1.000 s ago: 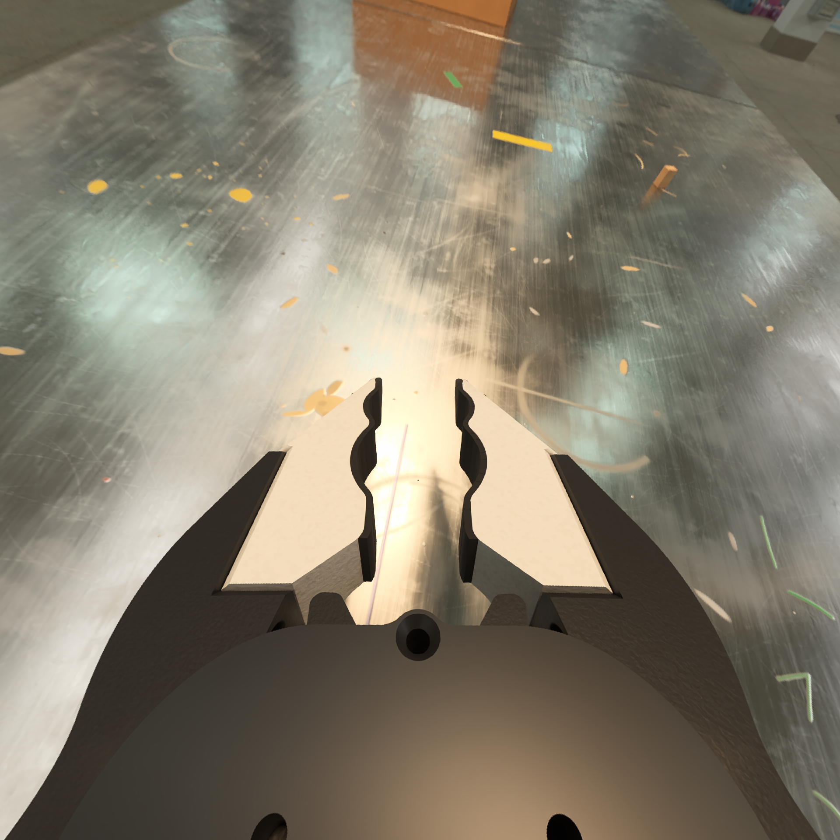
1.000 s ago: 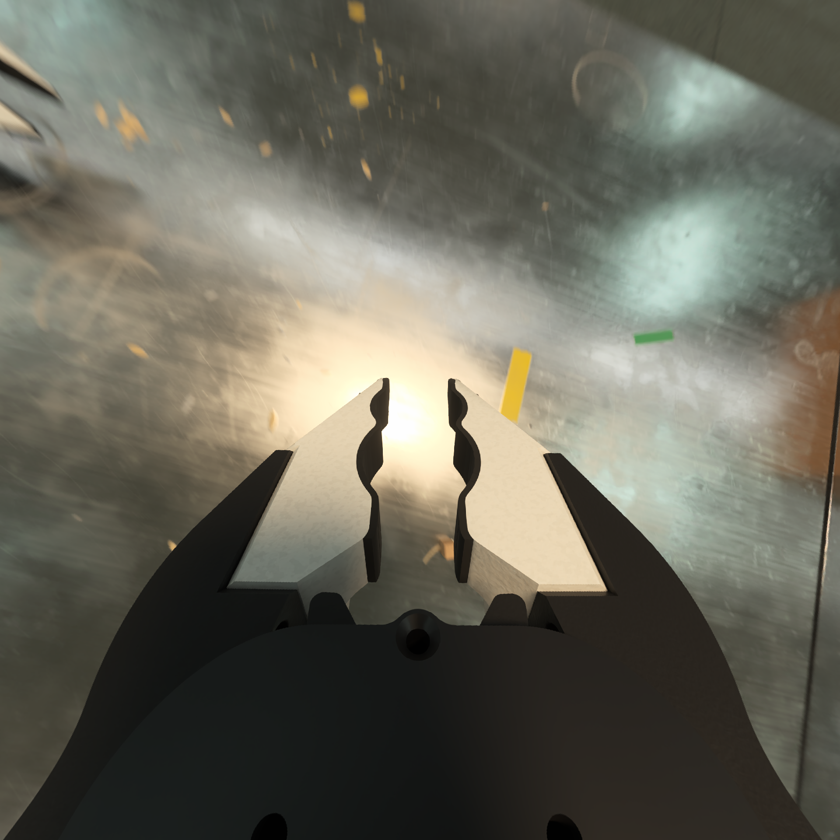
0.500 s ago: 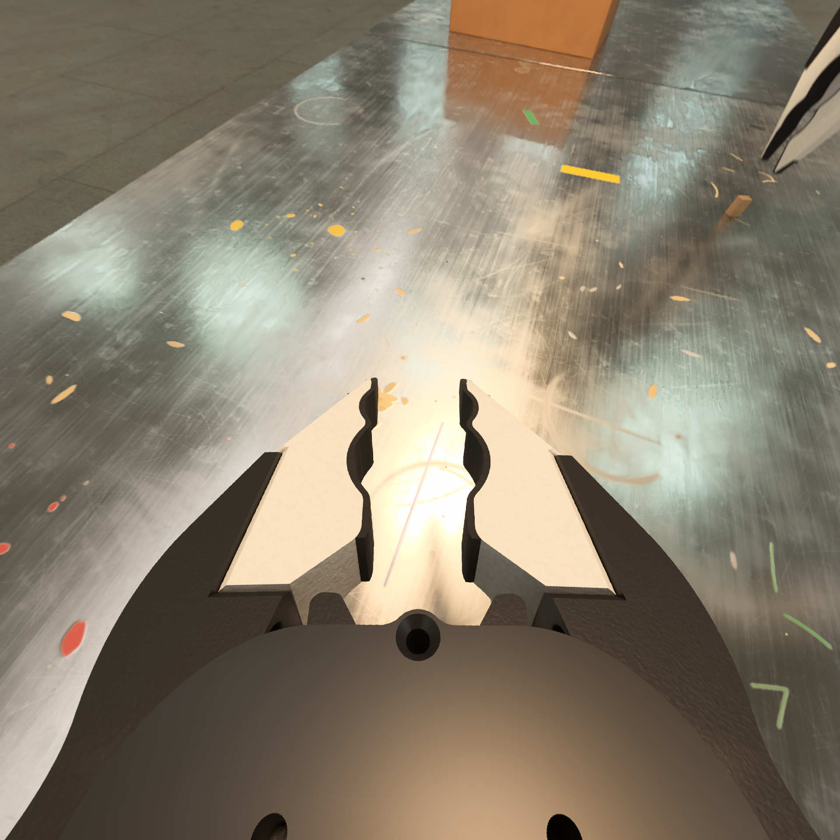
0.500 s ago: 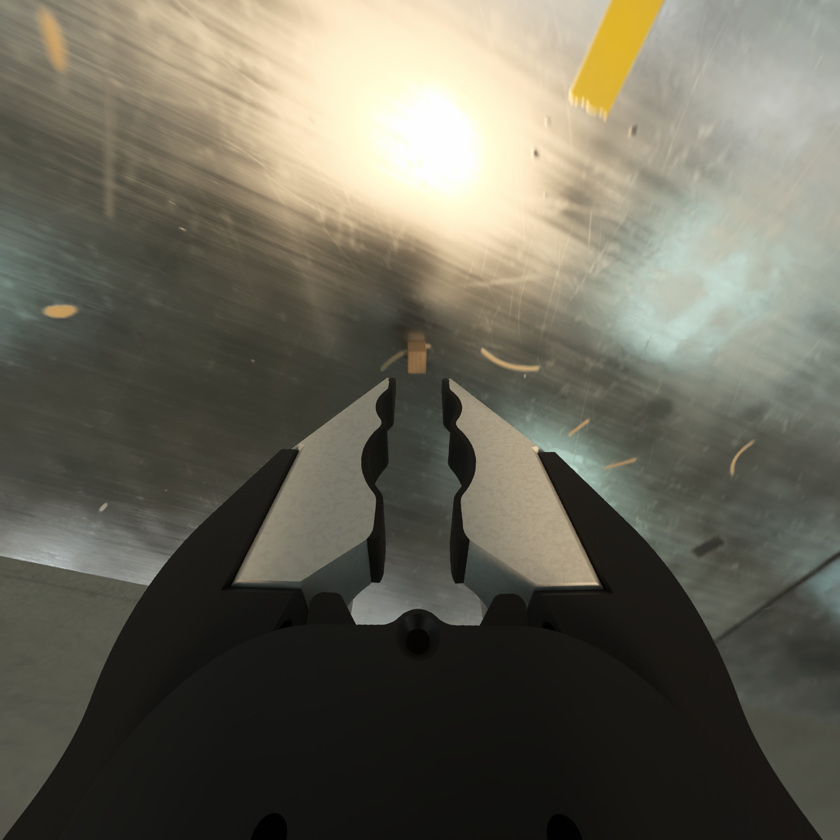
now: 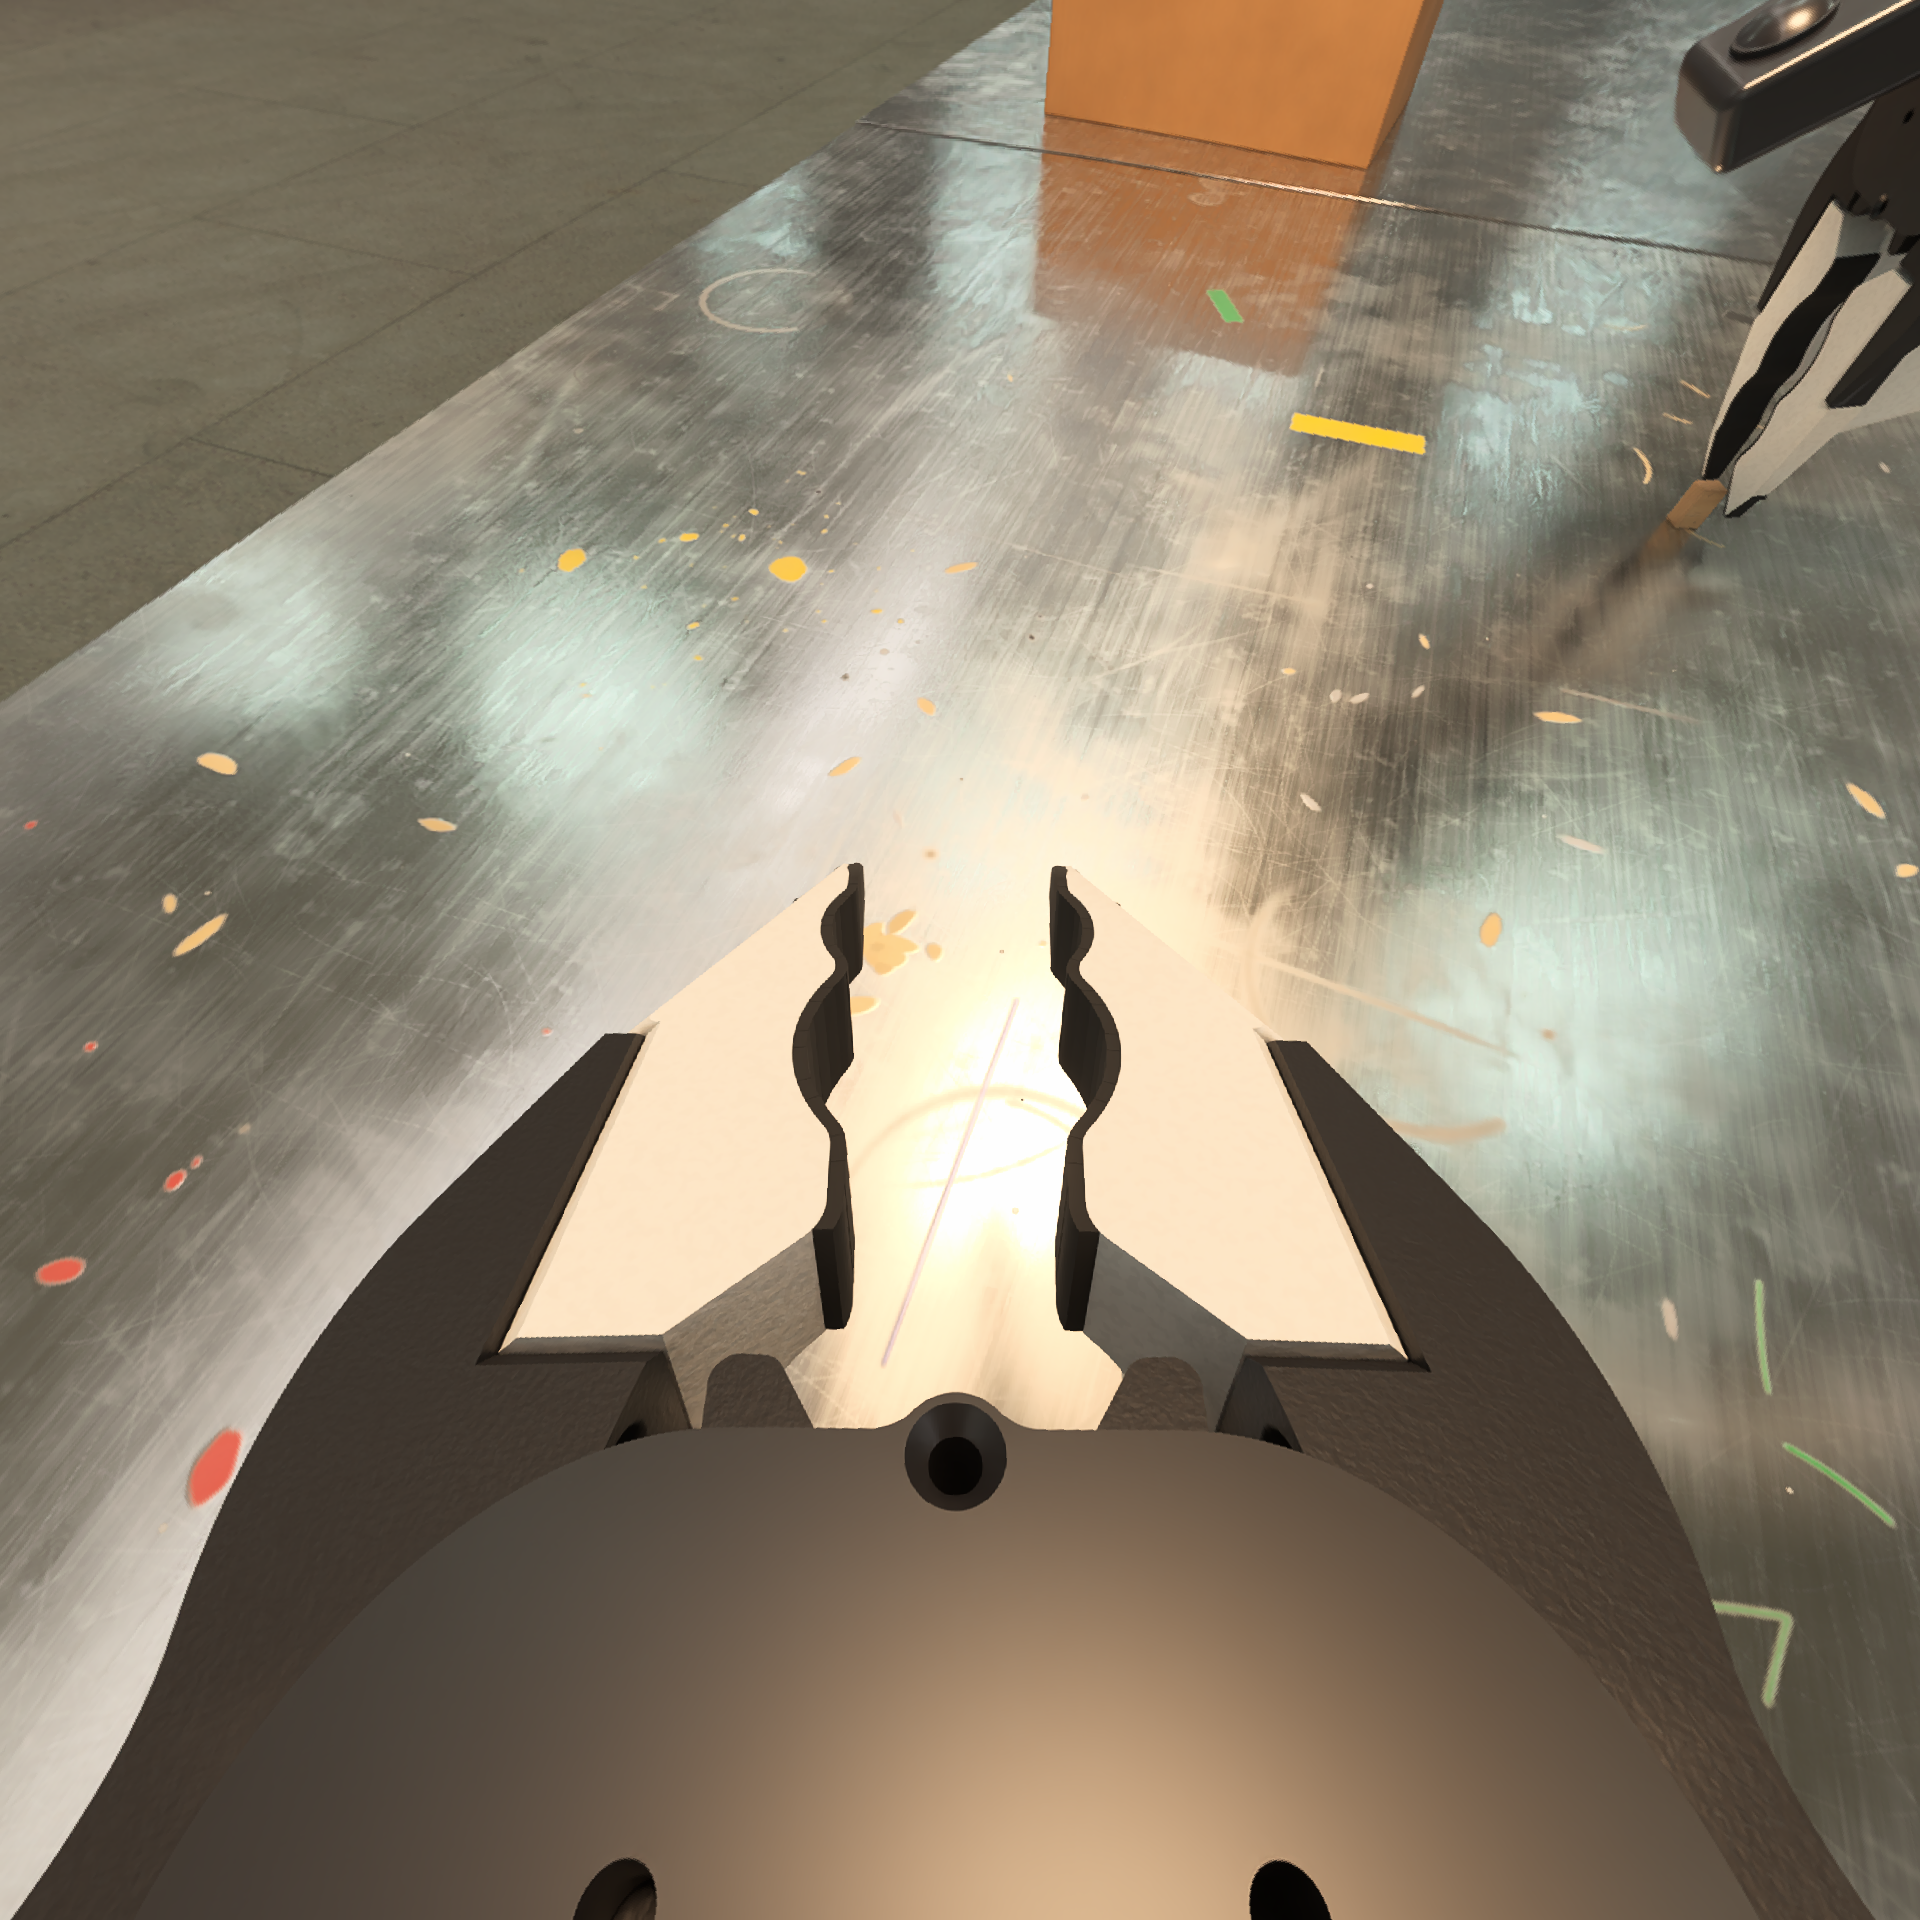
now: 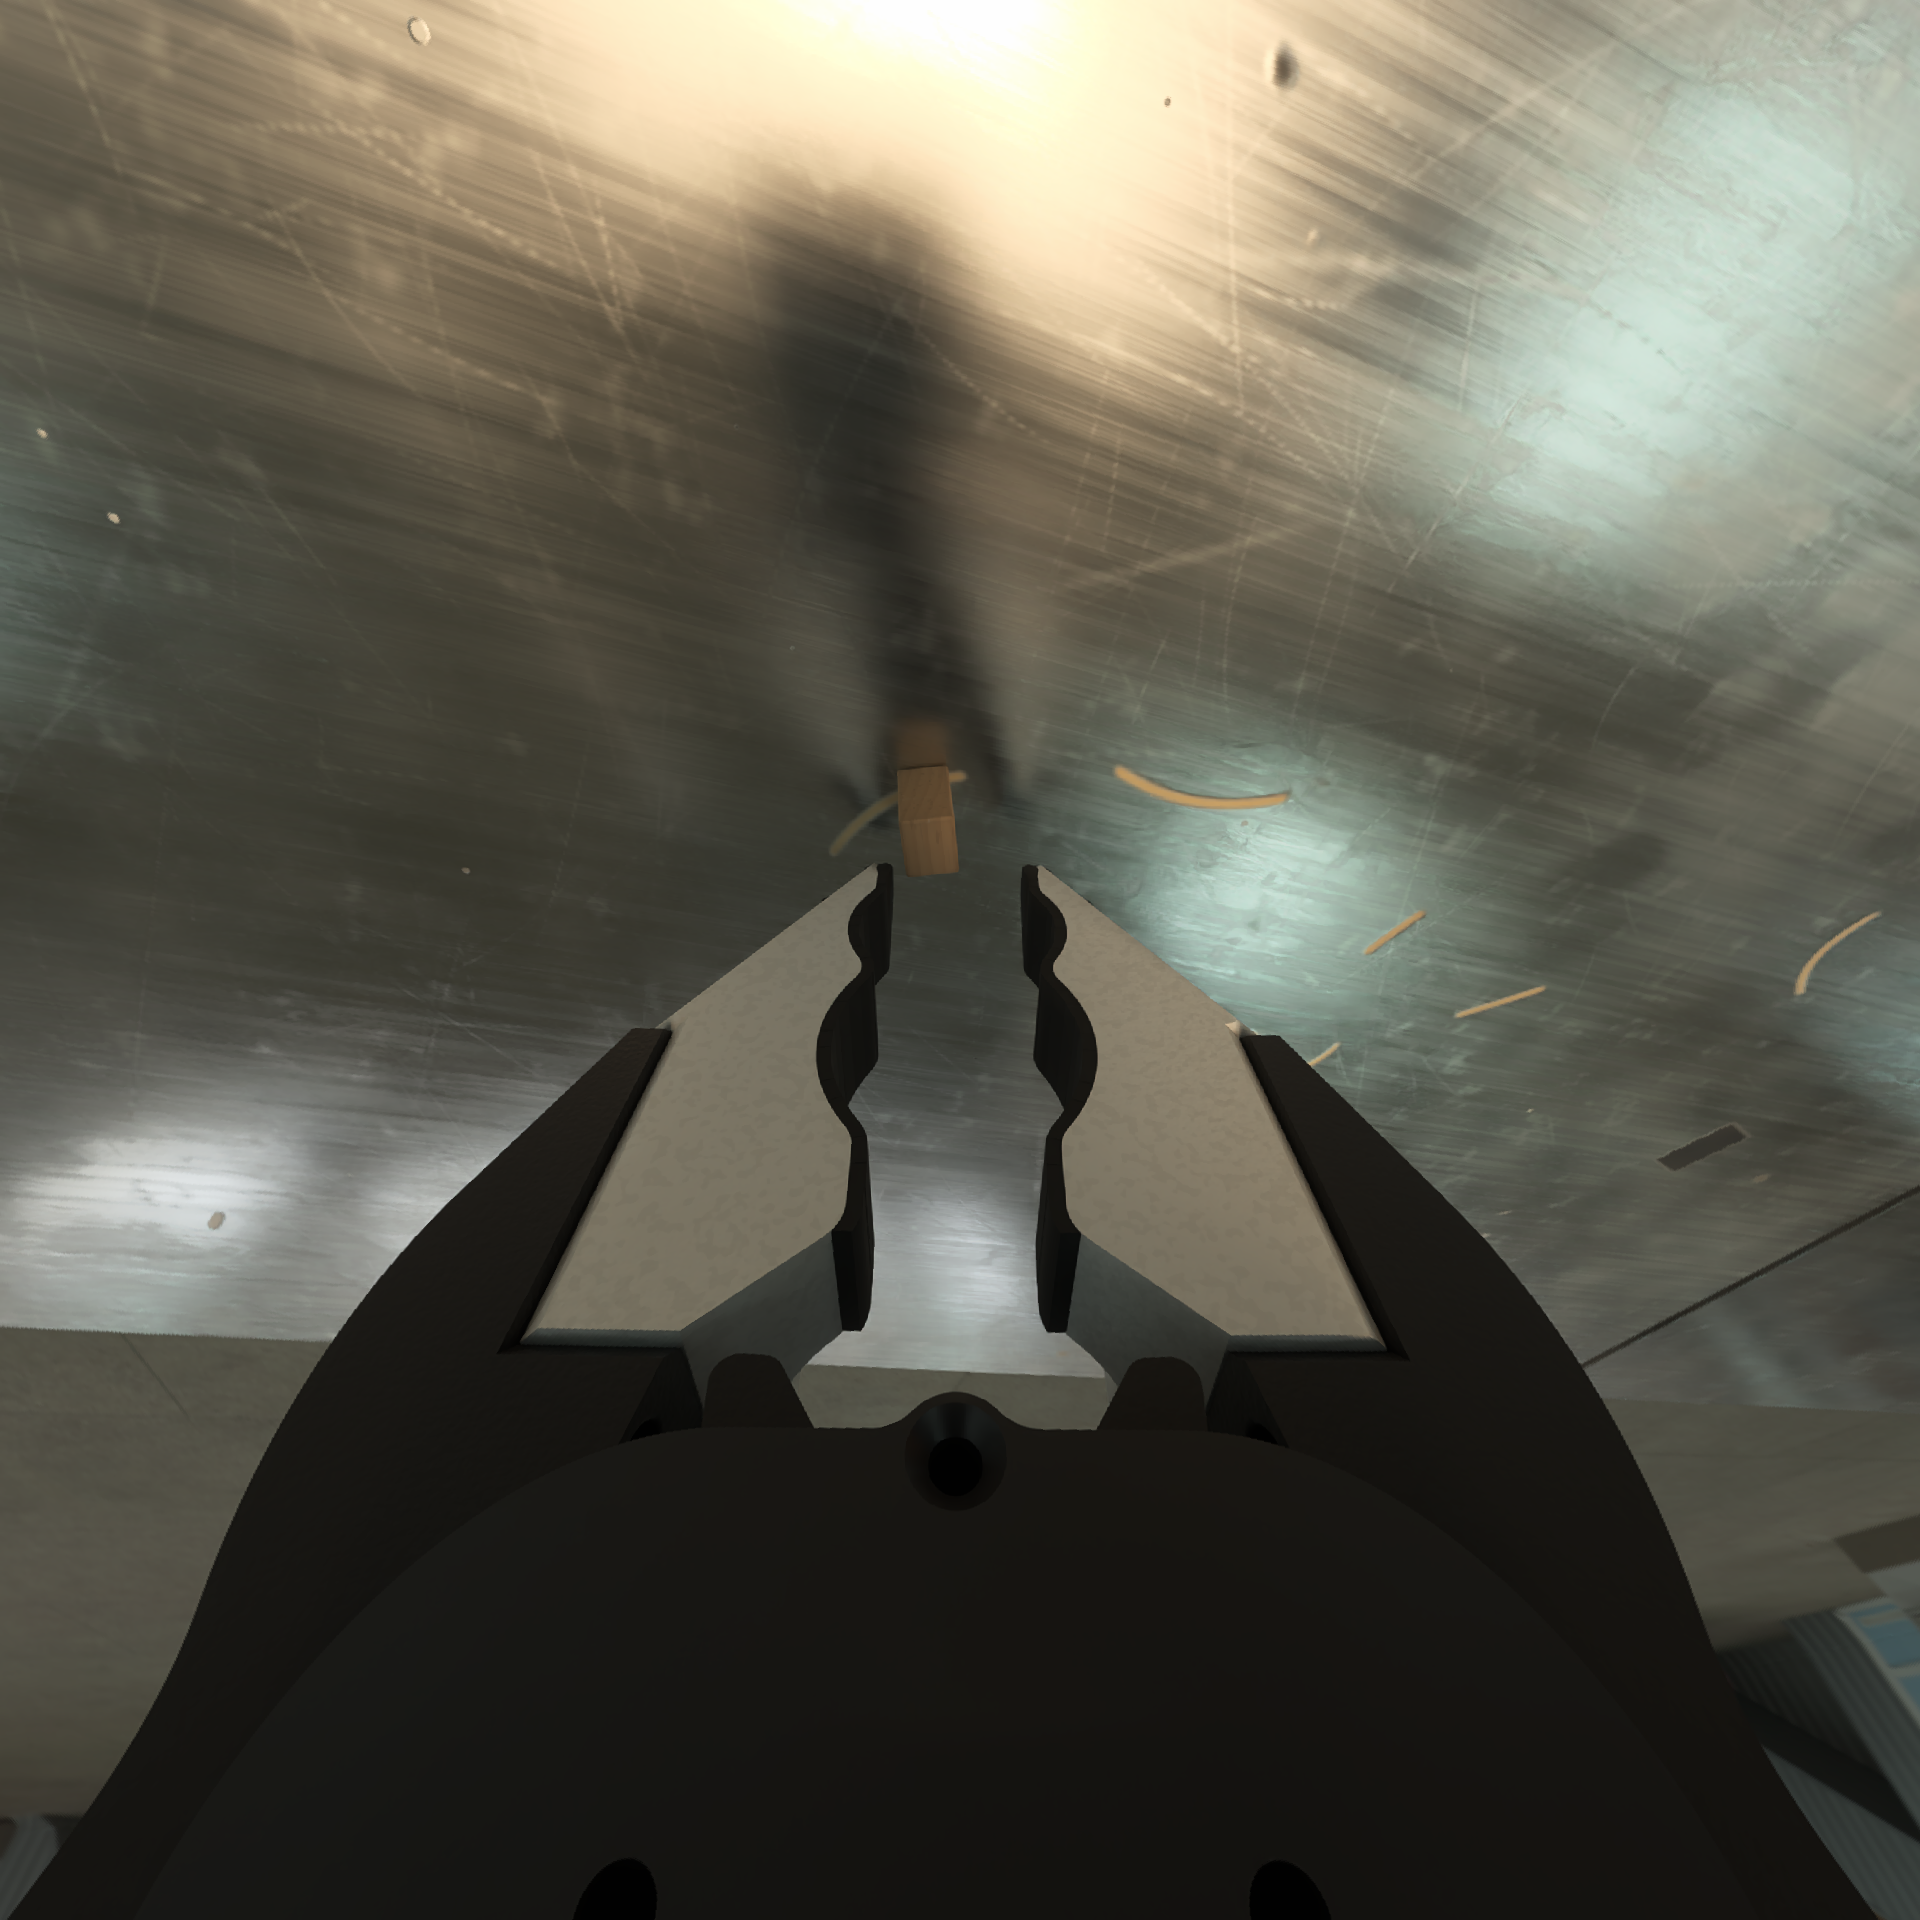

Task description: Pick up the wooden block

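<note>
The small wooden block (image 6: pixel 927 829) stands on the scratched metal table (image 6: pixel 416 520), just beyond my right gripper's fingertips and slightly left of the gap's middle. My right gripper (image 6: pixel 956 871) is open and empty, tilted steeply down at the block. In the left wrist view the block (image 5: pixel 1688 511) shows far right, with the right gripper (image 5: pixel 1730 488) coming down onto it from above. My left gripper (image 5: pixel 954 871) is open and empty, low over the table, well to the left of the block.
A large orange-brown box (image 5: pixel 1236 73) stands at the far end of the table. A yellow strip (image 5: pixel 1356 432) and a green strip (image 5: pixel 1226 305) lie flat before it. The table's left edge (image 5: pixel 416 436) drops to a tiled floor. Paint flecks and curved marks dot the surface.
My right gripper has moved closer to the block, which now sits just ahead of its fingertips. The left view has shifted so more of the right gripper shows at far right.
</note>
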### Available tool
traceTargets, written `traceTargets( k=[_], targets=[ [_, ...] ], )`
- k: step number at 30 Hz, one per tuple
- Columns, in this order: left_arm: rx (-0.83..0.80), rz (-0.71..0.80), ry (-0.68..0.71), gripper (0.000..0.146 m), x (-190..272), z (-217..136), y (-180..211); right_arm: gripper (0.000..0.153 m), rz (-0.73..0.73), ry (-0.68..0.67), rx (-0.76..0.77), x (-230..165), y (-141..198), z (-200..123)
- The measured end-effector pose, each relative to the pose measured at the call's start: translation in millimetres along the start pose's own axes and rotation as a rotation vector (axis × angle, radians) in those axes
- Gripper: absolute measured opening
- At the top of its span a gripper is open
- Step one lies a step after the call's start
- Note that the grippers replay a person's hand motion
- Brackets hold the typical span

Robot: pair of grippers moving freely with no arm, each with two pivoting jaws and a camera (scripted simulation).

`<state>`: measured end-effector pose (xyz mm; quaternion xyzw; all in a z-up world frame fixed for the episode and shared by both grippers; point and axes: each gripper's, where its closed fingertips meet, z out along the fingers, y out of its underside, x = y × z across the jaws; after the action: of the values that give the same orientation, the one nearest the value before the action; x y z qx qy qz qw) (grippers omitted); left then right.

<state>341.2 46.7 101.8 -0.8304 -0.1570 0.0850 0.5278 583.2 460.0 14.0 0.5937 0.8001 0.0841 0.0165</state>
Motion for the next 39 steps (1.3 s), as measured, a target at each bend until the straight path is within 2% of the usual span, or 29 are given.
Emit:
traceTargets(
  k=[4, 6, 8, 11, 16, 18, 20, 24, 26, 28, 31, 32, 35, 37, 39],
  targets=[
    [0.004, -0.008, 0.001, 0.035, 1, -1, 1, 0.023, -0.046, -0.033, -0.037, -2, -1, 0],
    [0.001, -0.008, 0.001, 0.035, 2, -1, 3, 0.011, -0.098, -0.077, -0.033, -5, -2, 1],
    [0.000, -0.004, -0.001, 0.035, 2, -2, 4, 0.009, -0.120, -0.098, -0.007, -5, -3, 0],
    [0.003, -0.005, -0.002, 0.035, 2, -4, 6, 0.009, -0.163, -0.152, 0.111, -12, -7, -9],
    [0.008, -0.006, -0.009, 0.035, 0, -8, 7, 0.009, -0.234, -0.137, 0.341, -16, -14, -47],
    [0.015, -0.012, -0.006, 0.035, 0, -8, 7, 0.009, -0.276, -0.151, 0.463, -20, -21, -66],
    [0.024, -0.015, 0.002, 0.035, 2, -8, 6, 0.009, -0.330, -0.188, 0.670, -31, -34, -95],
    [0.073, -0.010, 0.087, 0.035, 21, -4, -4, 0.009, -0.438, -0.381, 1.299, -77, -63, -188],
    [0.151, -0.026, 0.179, 0.035, 40, -2, -20, 0.009, -0.445, -0.532, 1.576, -105, -72, -235],
    [0.256, -0.063, 0.314, 0.035, 64, -2, -42, 0.009, -0.425, -0.772, 1.774, -136, -79, -273],
    [0.443, -0.203, 0.560, 0.031, 99, -11, -83, 0.009, -0.413, -1.142, 1.884, -179, -92, -308],
    [0.493, -0.275, 0.658, 0.028, 109, -17, -96, 0.009, -0.418, -1.218, 1.913, -190, -97, -315],
    [0.545, -0.537, 0.959, 0.024, 128, -34, -124, 0.009, -0.453, -1.321, 1.918, -221, -123, -322],
    [0.553, -0.686, 1.138, 0.023, 135, -47, -136, 0.009, -0.487, -1.314, 1.908, -241, -141, -322],
    [0.550, -0.806, 1.238, 0.022, 136, -56, -142, 0.009, -0.521, -1.303, 1.904, -257, -155, -322]
  ],
)
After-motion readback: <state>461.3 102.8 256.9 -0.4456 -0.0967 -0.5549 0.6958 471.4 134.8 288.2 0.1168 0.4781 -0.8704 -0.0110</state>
